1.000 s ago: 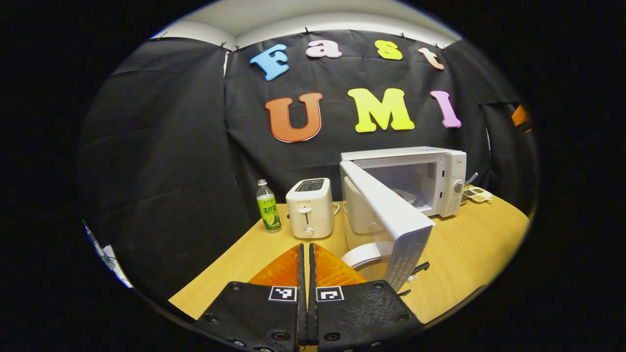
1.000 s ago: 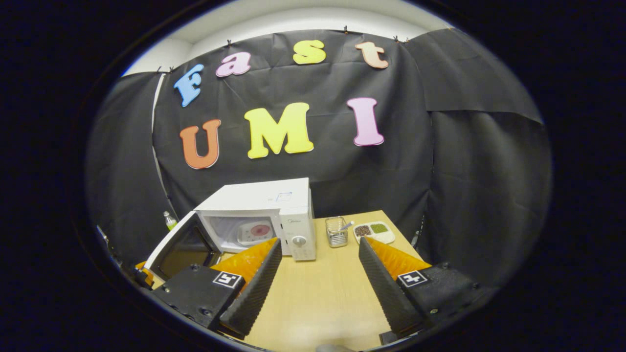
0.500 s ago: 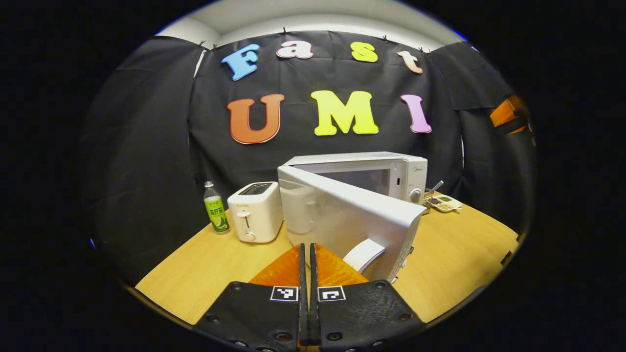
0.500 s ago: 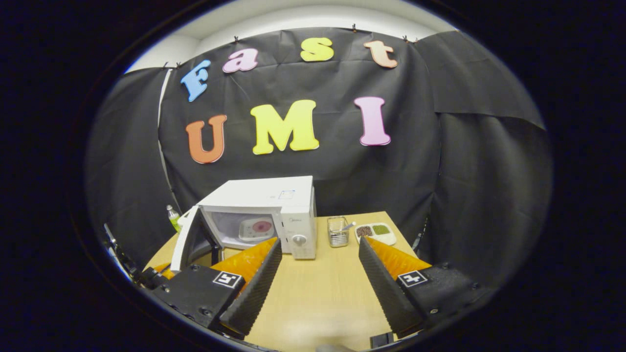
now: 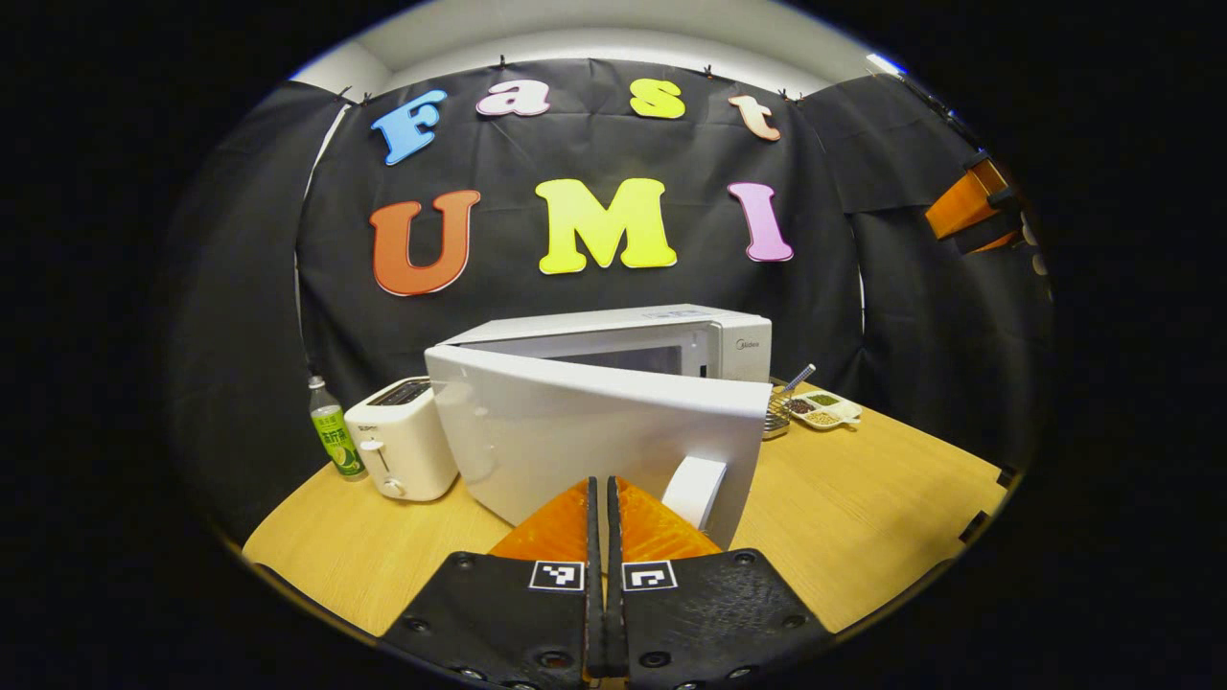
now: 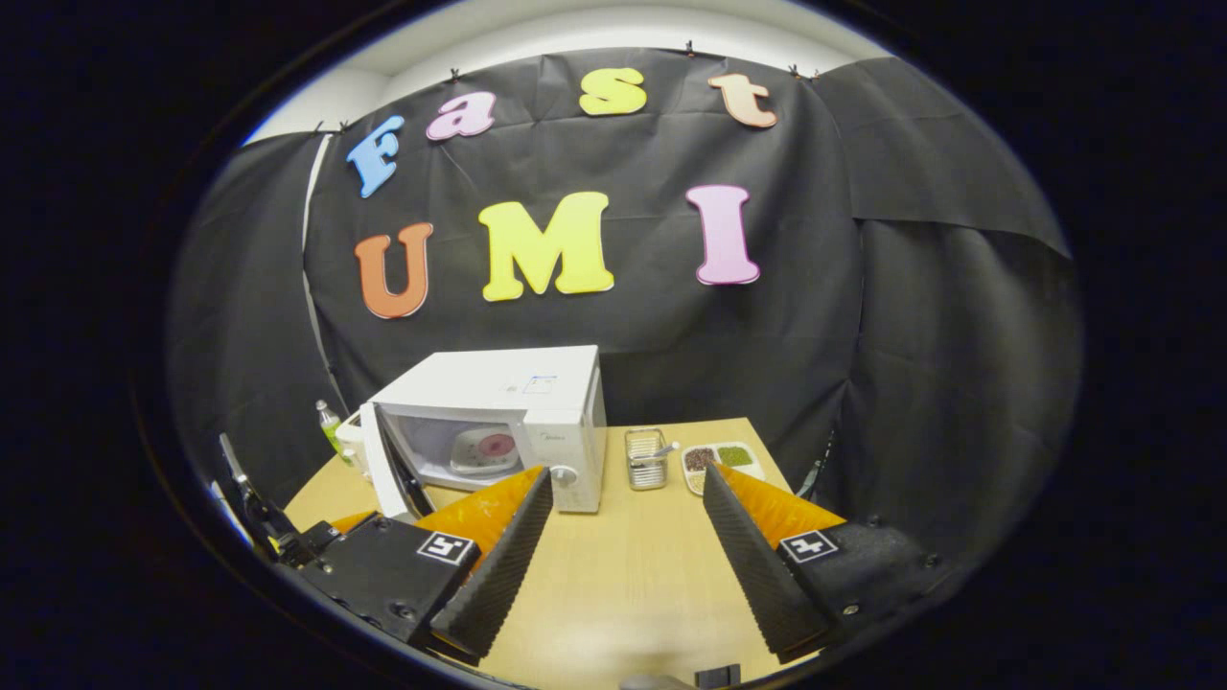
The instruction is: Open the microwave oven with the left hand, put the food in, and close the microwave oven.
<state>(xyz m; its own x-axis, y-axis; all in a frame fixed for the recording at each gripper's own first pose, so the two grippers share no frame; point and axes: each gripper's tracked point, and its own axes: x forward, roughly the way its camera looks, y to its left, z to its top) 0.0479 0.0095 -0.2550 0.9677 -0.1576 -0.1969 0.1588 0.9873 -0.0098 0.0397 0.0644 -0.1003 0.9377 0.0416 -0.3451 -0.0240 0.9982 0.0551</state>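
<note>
1. The microwave oven [image 5: 671, 335] sits on the desk [image 5: 863, 508], near the black cloth wall at the back.
2. Its door [image 5: 594, 441] is partly open. In the left gripper view you see the white outside of the door, with the handle [image 5: 695, 491] near its free edge.
3. In the right gripper view you can look past the door [image 6: 388, 470] into the microwave oven [image 6: 498, 422]. The food [image 6: 496, 446], something pink and red, lies on a plate [image 6: 479, 455] inside.
4. Your left tool [image 5: 601, 498] is clenched, with its two fingers pressed flat together and nothing between them. Its tips are just in front of the door, right beside the handle. You cannot tell if they touch the door.
5. Your right tool [image 6: 623, 508] is released, with its two fingers spread wide apart and holding nothing. It hangs over the bare desk [image 6: 623, 575], in front of the microwave oven.
6. A white toaster [image 5: 401, 450] stands just left of the door in the left gripper view, and a green bottle [image 5: 331, 439] stands beside the toaster.
7. On the other side of the microwave oven you see a small wire basket [image 6: 647, 458]. Next to it is a white dish [image 6: 724, 458] with dark and green bits in it.
</note>
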